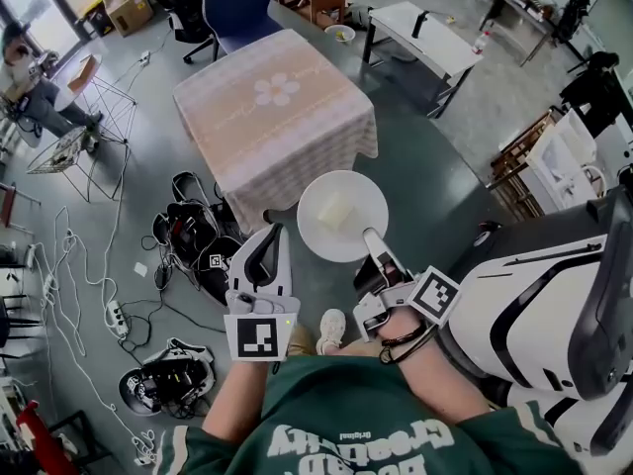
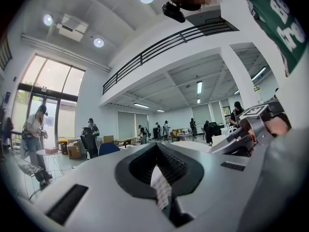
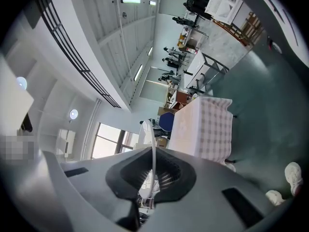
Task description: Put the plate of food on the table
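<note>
Right gripper: I am clenching my right gripper on the near rim of the plate; its fingers are pinching the rim.
Plate: it is hanging over the floor, just short of the worktop, with the food lying near its middle.
Left gripper: my left gripper is riding just left of the plate, its fingers pressing together and not touching the plate.
Worktop edges: a checked cloth is covering the top and draping down over the near edge and corner, which are facing the plate.
Room on the right: bare floor is running between the worktop and a big white machine that is crowding my right arm.
Room on the left: bags and cables are lying on the floor beside the near corner.
Far side: a blue chair is standing at the worktop's far edge.
Hard to make out: the food is showing only as a pale block. In the right gripper view the plate is appearing edge-on, as a thin white line between the fingers. In the left gripper view a small white slip is sitting where the fingers meet, and I cannot tell what it is.
Hidden: the cloth is covering the worktop's legs.
</note>
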### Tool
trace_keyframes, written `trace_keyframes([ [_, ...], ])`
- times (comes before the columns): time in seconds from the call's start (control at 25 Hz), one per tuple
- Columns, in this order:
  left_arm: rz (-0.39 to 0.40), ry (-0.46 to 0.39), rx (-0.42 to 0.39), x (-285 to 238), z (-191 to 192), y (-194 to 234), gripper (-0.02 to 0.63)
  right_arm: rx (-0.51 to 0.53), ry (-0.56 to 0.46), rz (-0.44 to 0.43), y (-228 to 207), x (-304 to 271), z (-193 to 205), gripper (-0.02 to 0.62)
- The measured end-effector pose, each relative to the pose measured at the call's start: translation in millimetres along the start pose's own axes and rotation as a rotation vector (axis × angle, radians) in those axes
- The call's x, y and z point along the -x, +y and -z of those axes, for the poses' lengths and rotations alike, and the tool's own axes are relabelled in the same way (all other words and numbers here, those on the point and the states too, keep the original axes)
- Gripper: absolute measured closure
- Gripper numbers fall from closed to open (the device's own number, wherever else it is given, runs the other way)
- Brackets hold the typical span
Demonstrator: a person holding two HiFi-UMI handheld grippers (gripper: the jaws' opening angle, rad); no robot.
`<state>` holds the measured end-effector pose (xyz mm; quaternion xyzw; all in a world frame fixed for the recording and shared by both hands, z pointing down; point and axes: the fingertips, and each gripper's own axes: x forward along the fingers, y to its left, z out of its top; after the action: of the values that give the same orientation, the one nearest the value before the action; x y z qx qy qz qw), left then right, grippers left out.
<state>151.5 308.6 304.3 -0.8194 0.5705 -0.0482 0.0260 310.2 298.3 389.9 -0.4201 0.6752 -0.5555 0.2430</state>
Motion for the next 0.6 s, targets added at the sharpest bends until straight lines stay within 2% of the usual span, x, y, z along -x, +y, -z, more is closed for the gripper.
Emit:
trace_keyframes([
  [0.2,-0.008,0.001,0.005,-6.5,2.7,-12.0,0.597,-0.051,-0.004,0.002,-9.8,3.9,-8.7,0.574],
  [0.48,-0.007,-0.007,-0.016,-22.7,6.2,-13.5,0.597,-0.062,0.004,0.028,-21.8,-4.9,-17.1,0.574],
  [0.6,-0.027,-0.035,0.005,-31.4,5.2,-5.2,0.597,-0.065,0.010,0.033,-23.2,-17.4,-21.4,0.574],
])
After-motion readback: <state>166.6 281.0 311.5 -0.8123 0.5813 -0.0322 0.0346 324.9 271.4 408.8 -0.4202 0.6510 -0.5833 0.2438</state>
